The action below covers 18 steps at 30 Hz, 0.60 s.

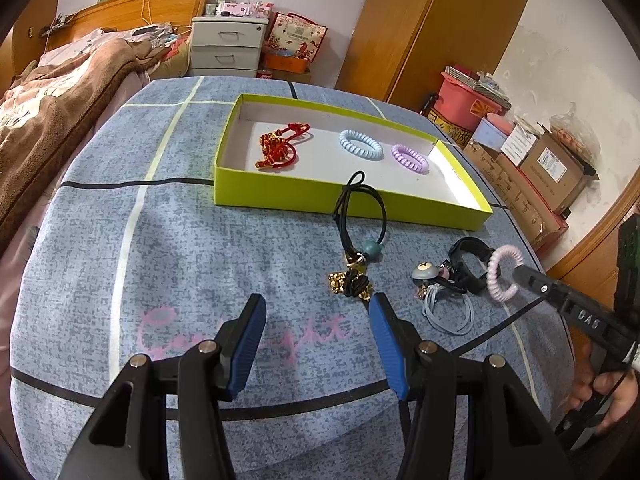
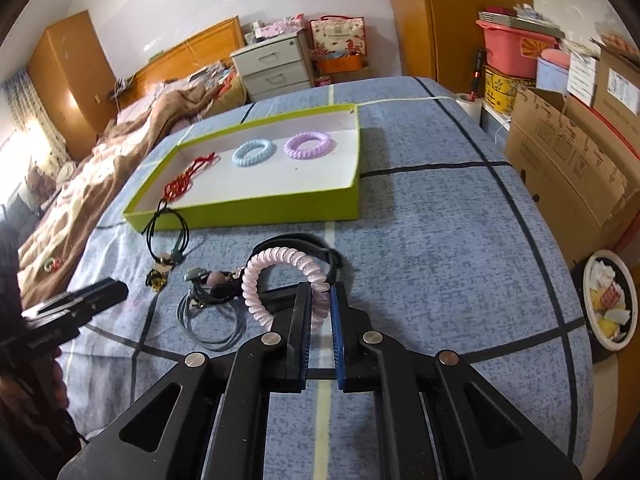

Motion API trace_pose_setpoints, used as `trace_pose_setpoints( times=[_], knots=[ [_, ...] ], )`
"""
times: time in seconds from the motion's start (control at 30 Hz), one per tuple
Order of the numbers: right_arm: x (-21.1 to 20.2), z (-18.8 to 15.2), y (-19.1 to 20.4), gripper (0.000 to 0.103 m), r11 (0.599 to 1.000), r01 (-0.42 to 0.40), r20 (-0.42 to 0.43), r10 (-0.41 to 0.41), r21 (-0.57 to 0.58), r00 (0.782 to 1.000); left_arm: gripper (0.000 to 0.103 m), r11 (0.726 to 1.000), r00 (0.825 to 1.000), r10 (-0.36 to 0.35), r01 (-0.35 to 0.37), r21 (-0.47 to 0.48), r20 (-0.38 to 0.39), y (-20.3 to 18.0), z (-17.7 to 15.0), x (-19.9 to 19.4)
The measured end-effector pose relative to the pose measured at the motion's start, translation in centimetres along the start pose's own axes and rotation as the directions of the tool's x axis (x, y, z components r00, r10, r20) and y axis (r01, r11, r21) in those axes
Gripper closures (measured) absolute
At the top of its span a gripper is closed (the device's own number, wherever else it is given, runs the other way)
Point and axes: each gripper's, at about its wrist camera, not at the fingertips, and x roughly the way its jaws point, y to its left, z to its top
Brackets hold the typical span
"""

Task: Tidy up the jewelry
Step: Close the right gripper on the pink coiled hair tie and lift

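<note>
My right gripper (image 2: 320, 293) is shut on a pale pink spiral hair tie (image 2: 280, 264), whose coil passes between the pads; the same tie (image 1: 502, 272) shows at the gripper's tip in the left wrist view. Beside it lie a black band (image 2: 304, 240), grey hair ties (image 2: 208, 320) and a black cord with a teal bead and gold charm (image 1: 362, 240). The lime-green box (image 1: 280, 196) holds a red knot ornament (image 1: 278, 148), a blue spiral tie (image 1: 361, 145) and a purple spiral tie (image 1: 410, 159). My left gripper (image 1: 318, 308) is open above the bedcover, just short of the gold charm.
All of this lies on a blue checked bedcover (image 1: 160, 240). A brown blanket (image 1: 60, 100) is bunched at the left. Cardboard boxes (image 2: 568, 160) and a pink tub (image 2: 512, 48) line the right side, with a round bin of scraps (image 2: 610, 300) on the floor.
</note>
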Motion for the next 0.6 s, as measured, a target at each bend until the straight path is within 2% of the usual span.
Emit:
trace_pose_setpoints(
  times=[0.1, 0.2, 0.3, 0.6],
  knots=[
    [-0.4, 0.1, -0.8, 0.093, 1.000, 0.009, 0.008, -0.009, 0.017, 1.000, 0.047, 0.999, 1.000, 0.027, -0.027, 0.037, -0.004, -0.7, 0.0, 0.5],
    [-0.7, 0.1, -1.4, 0.093, 0.999, 0.007, 0.014, -0.007, 0.033, 1.000, 0.047, 0.999, 1.000, 0.015, -0.014, 0.050, -0.024, -1.2, 0.1, 1.3],
    [-0.8, 0.0, -1.7, 0.093, 0.999, 0.004, 0.014, -0.004, 0.040, 1.000, 0.047, 0.994, 0.999, 0.049, -0.046, 0.096, -0.023, -2.1, 0.3, 1.9],
    [-0.8, 0.1, -2.0, 0.093, 0.998, -0.022, 0.021, 0.021, 0.055, 1.000, 0.047, 0.984, 0.995, 0.101, -0.097, 0.150, -0.021, -3.5, 1.0, 3.0]
  ],
)
